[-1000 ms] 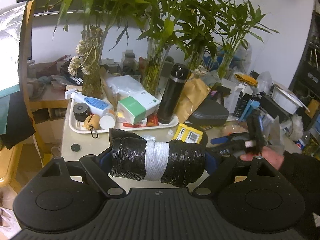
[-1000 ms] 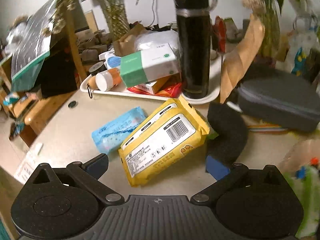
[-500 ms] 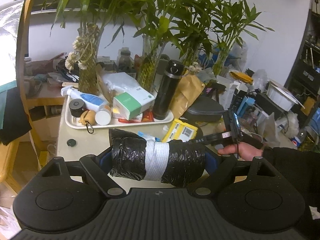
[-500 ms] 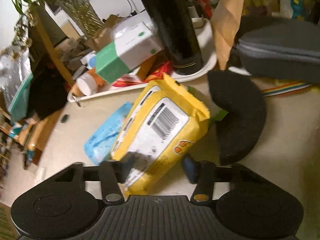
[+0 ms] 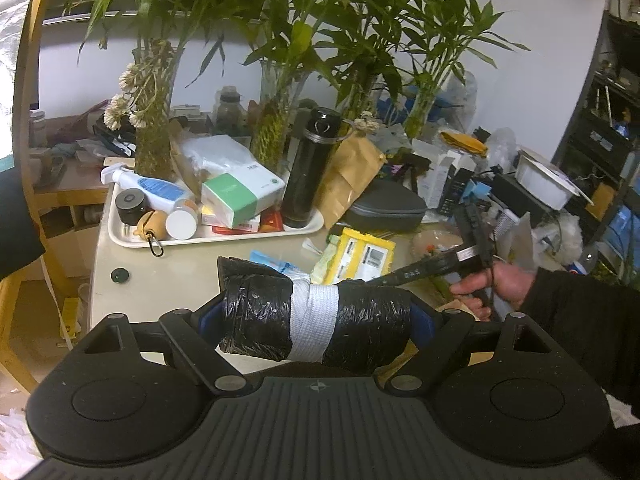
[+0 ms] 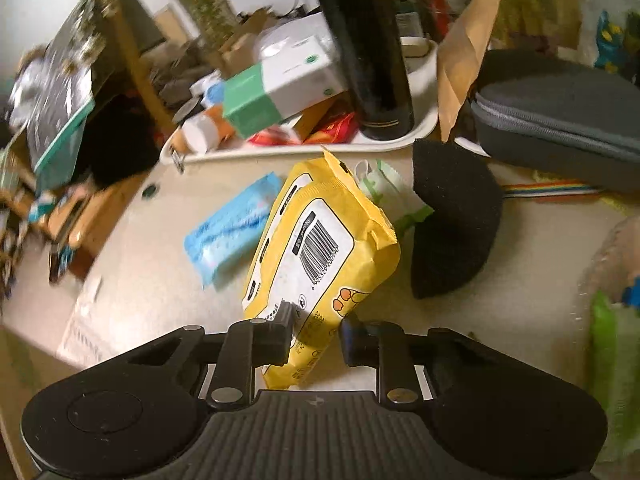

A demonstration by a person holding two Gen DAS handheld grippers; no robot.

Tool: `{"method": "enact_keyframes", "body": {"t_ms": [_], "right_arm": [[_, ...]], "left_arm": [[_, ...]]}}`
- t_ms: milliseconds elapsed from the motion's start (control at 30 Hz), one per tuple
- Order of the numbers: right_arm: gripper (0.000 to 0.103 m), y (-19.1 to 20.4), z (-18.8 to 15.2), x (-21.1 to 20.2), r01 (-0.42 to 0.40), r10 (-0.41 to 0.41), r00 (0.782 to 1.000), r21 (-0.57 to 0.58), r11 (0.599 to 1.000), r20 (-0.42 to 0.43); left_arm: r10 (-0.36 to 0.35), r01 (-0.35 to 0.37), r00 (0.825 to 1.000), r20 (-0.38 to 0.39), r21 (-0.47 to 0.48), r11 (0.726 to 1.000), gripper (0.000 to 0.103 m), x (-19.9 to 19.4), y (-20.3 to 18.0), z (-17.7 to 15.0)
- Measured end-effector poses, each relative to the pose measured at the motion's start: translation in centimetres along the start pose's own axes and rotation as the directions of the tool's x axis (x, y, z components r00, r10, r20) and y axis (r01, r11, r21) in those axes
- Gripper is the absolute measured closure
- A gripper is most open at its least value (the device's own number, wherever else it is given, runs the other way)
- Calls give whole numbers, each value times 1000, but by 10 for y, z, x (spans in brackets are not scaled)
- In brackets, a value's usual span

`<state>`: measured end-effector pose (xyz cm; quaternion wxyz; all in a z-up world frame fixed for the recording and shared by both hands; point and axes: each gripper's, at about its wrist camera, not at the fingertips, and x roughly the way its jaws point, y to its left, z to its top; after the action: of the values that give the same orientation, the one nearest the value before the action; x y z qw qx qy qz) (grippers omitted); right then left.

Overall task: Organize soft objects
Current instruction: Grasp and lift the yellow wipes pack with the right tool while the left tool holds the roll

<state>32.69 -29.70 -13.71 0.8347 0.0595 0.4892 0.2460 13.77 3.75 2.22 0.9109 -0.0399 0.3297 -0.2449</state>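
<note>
Left claw (image 5: 316, 322) is clamped on a black wrapped roll (image 5: 316, 320) with a white band round its middle, held across the jaws above the near edge of the table (image 5: 160, 280).

Right claw (image 6: 316, 338) is closing on the near end of the yellow wipes pack (image 6: 320, 248); the pack sits between the pads, which look to be touching its sides. The far end of the pack lies on the table.

Landmark is the yellow wipes pack:
- blue tissue pack (image 6: 232, 228) just beside it on the left, flat on the table
- green-and-white packet (image 6: 384, 184) tucked behind its far right corner
- black foam piece (image 6: 452, 220) near it on the right
- white tray (image 6: 424, 128) beyond it, carrying the black flask (image 6: 364, 48) and the green-and-white box (image 6: 276, 92)
- grey zip case (image 6: 560, 128) further right, past the foam

Only the left view shows the person's right hand (image 5: 492, 284) and dark sleeve holding the right tool, plus the plants (image 5: 320, 40) behind the tray. Only the right view shows the grip on the pack and the foam piece; in the left view the roll hides that.

Versus a second ago: the right jaws were wide apart with the pack lying ahead of them, untouched. The roll sits the same in the left claw.
</note>
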Motion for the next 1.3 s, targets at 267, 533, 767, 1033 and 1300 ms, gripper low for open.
{"method": "enact_keyframes", "body": {"t_ms": [267, 533, 767, 1033, 1300], "right_arm": [[71, -23, -3, -14, 29, -32, 989, -28, 999, -145], [23, -28, -7, -23, 98, -92, 994, 107, 989, -60], [3, -17, 1, -8, 187, -188, 982, 198, 962, -14], [2, 8, 15, 25, 290, -291, 957, 78, 954, -3], [1, 44, 14, 54, 356, -359, 933, -222, 908, 24]], "left_arm": [[-5, 5, 1000, 2, -1, 1000, 17, -6, -3, -3], [7, -7, 1000, 4, -9, 1000, 17, -13, -5, -6], [15, -15, 1000, 5, -20, 1000, 17, -17, -3, -6], [24, -24, 1000, 1, -26, 999, 17, -19, -3, -7], [30, -31, 1000, -8, -29, 999, 17, -18, -1, -8]]}}
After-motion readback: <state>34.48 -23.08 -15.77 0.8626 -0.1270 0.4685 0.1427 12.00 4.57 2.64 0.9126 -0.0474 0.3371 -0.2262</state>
